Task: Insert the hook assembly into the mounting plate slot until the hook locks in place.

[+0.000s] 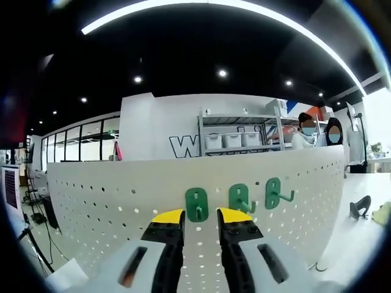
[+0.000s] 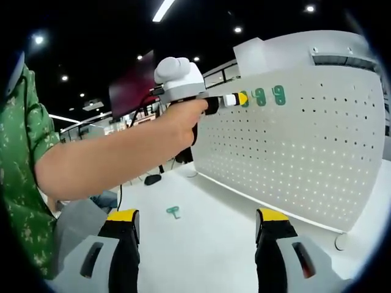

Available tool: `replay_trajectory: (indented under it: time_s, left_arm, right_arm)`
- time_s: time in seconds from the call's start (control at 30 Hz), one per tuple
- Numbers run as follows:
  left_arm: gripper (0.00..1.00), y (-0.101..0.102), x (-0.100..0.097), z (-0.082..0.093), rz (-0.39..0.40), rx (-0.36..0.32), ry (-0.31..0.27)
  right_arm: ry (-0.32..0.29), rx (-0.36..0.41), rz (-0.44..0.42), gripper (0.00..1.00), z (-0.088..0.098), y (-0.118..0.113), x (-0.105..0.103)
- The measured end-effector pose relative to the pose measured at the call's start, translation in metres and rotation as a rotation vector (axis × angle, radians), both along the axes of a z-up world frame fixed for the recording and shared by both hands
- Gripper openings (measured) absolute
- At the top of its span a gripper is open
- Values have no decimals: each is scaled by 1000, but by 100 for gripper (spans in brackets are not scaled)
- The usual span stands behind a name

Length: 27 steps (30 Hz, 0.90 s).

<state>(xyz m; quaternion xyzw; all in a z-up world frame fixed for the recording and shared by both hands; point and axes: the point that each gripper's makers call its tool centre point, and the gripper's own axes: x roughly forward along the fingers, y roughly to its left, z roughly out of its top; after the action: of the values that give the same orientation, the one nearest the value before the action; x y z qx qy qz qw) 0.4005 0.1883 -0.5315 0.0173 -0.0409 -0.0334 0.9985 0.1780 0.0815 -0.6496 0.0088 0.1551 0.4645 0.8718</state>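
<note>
Tongs face pegboard hooks (three mounted).

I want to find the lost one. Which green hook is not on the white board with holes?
The green hook lying alone on the white table, seen in the right gripper view. The other three green hooks hang in a row on the pegboard.

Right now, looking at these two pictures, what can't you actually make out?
- Left gripper view: whether the three green hooks are locked into the white pegboard; their backs are hidden.
- Right gripper view: the same hooks are too small, and the left hand-held gripper overlaps one.
- Right gripper view: the green piece on the table is too small to make out its shape.
</note>
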Motion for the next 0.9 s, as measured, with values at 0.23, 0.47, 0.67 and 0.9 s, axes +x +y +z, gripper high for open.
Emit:
replay_trajectory:
  time_s: [0.23,0.47,0.67,0.9]
  left_arm:
    - [30,2,-4,-5,-2,-13,19]
    - [39,2,-10,-8,-21,-18,42]
    - [52,0,-14,-17,-49,-46,81]
    - [66,2,-18,-33,-77,-75,140]
  right_arm:
    - [-5,-1,0,79,2,1,-2]
    - [-9,-5,4,79,4,5,-4]
    - [-12,-6,6,79,5,8,-6]
    - [-16,-9,10,79,8,13,-8]
